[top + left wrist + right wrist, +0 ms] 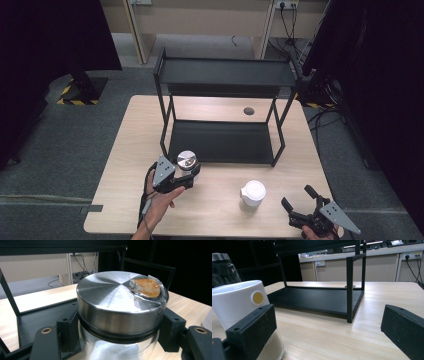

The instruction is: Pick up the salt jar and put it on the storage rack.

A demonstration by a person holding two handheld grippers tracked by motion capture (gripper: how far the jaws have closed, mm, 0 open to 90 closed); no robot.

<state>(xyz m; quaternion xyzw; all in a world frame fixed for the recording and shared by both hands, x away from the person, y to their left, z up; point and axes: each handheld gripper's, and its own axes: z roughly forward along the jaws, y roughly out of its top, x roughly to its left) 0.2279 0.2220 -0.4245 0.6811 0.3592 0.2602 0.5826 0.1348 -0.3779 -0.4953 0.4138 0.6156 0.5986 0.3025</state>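
A clear jar with a brushed steel lid is held just in front of the black shelf's lower deck, and my left gripper is shut on it below the lid. An orange patch under crumpled film sits on the lid's edge. A white-lidded jar with tan powder at the bottom stands on the table at front right. My right gripper is open to the right of that jar, and its left jaw stands close beside it.
A black two-tier metal shelf stands at the middle and back of the wooden table. A round cable hole lies behind it. Bare tabletop runs along the front between the two jars.
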